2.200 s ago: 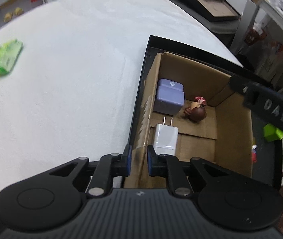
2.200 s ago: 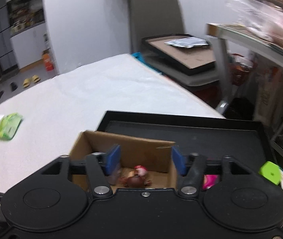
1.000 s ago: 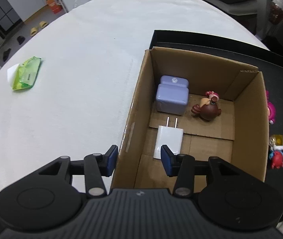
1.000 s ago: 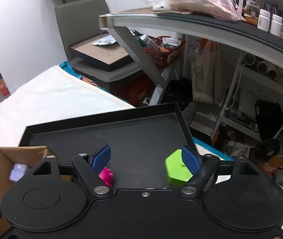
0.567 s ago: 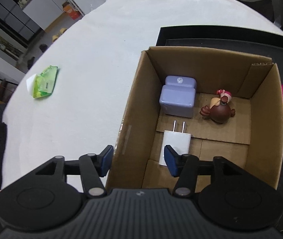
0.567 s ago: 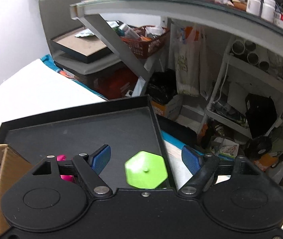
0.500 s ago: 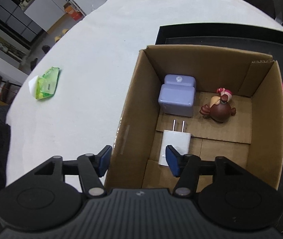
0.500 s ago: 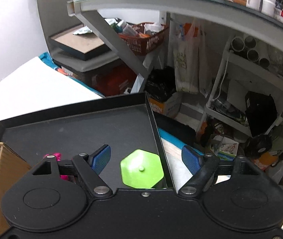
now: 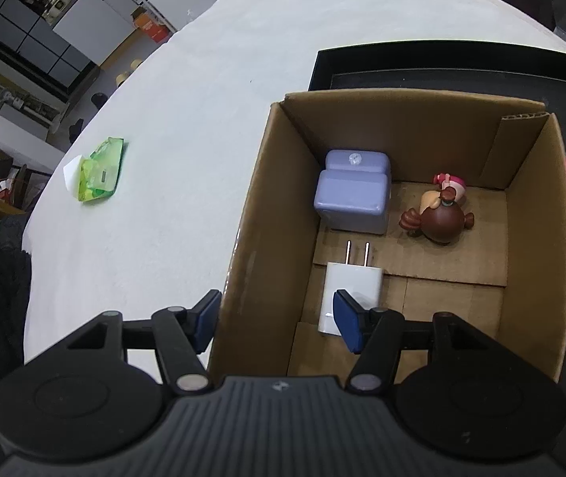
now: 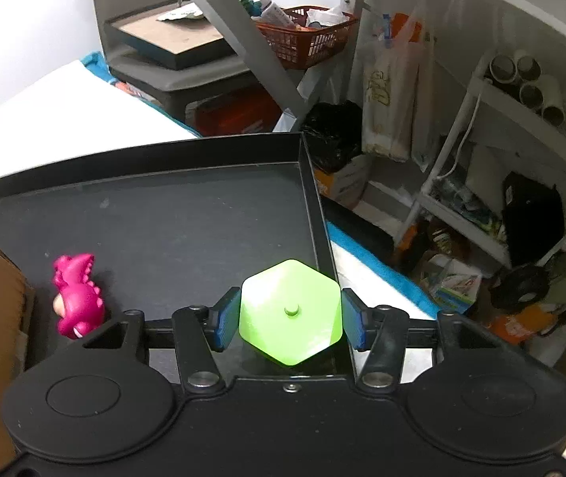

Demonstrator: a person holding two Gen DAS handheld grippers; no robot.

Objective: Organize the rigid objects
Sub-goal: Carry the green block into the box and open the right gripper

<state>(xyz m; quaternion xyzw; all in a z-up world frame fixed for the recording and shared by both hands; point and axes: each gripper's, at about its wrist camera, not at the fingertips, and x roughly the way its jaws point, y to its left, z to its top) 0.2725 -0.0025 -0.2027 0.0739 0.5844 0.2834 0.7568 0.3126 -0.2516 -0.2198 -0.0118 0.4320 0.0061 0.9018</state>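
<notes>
blue fingers point(image 10: 227, 320) flank green hexagon point(image 10: 290, 312); left gripper point(image 9: 277, 320) spread

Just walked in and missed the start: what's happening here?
A person is sorting small items from a black tray into a cardboard box. The right tool brackets a green hexagonal piece, jaws open, not gripping yet. The left tool straddles the box's left wall, open. Inside lie a purple block, a white charger and a brown figurine.
</notes>
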